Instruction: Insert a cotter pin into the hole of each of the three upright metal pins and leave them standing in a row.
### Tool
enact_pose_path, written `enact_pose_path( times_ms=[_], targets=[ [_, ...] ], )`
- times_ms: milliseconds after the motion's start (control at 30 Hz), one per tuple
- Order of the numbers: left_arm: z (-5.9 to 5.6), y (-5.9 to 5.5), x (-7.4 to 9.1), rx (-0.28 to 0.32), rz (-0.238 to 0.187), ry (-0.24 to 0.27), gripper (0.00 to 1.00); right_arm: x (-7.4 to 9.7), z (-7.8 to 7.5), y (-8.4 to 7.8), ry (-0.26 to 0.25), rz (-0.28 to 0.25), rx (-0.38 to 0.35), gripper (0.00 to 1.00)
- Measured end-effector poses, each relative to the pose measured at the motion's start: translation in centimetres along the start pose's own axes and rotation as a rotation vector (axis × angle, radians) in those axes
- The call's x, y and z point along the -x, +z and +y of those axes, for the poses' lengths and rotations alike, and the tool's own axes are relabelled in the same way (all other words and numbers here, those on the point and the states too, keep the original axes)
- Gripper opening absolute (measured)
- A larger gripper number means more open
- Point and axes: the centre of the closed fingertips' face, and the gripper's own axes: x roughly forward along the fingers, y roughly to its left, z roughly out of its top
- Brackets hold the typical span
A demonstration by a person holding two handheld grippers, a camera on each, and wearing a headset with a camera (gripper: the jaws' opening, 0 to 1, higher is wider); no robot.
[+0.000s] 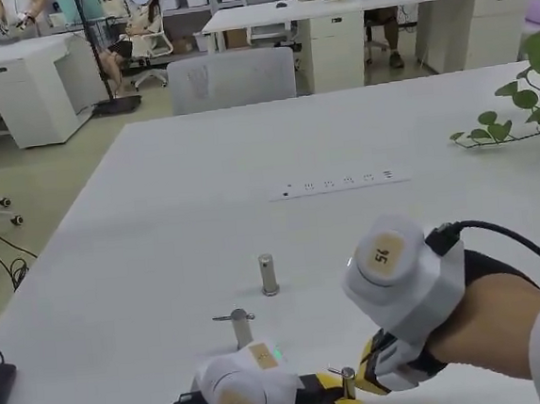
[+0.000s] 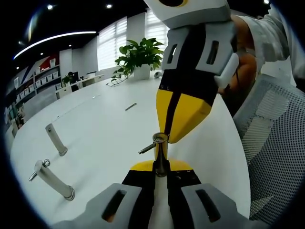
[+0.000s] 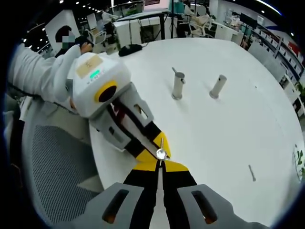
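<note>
While the left gripper [image 1: 326,393] lies low over the white table [image 1: 159,231] and points to the right, the right gripper [image 1: 368,375] comes at it from the other side, tips down, with a hand [image 1: 493,319] bent behind it. Their yellow tips almost meet.

The left claw is squeezed tight on a metal pin [image 1: 347,378] and holds it up straight, close to the person. The right claw is pinched shut on a thin cotter pin [image 2: 146,149] at the hole near that pin's top. The left gripper view shows its end sticking out the far side; in the head view it is too small to tell.

Behind stand two more. A second pin [image 1: 241,327] has a ringed cotter pin [image 1: 223,317] across it, and a bare pin [image 1: 268,274] stands past it. The gripper views also show a loose cotter pin [image 2: 131,107] lying farther off.
</note>
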Motion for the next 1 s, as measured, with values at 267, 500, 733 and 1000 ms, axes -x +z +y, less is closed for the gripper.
enact_pose_path(
  times_ms=[267, 500, 733, 1000],
  targets=[
    [-0.02, 0.01, -0.01, 0.002, -0.002, 0.0, 0.06, -0.03, 0.21, -0.09, 0.012, -0.002, 0.023, 0.07],
    [-0.01, 0.03, 0.0, 0.004, -0.002, -0.001, 0.06, 0.2, 0.33, -0.47, 0.007, -0.004, 0.021, 0.1],
    [-0.04, 0.06, -0.02, 0.002, -0.002, -0.001, 0.06, 0.44, 0.23, -0.8, -0.004, -0.01, 0.008, 0.09],
    [-0.02, 0.08, -0.01, 0.001, 0.0, 0.001, 0.06, 0.49, 0.01, -0.49, -0.013, -0.015, 0.015, 0.03]
  ],
)
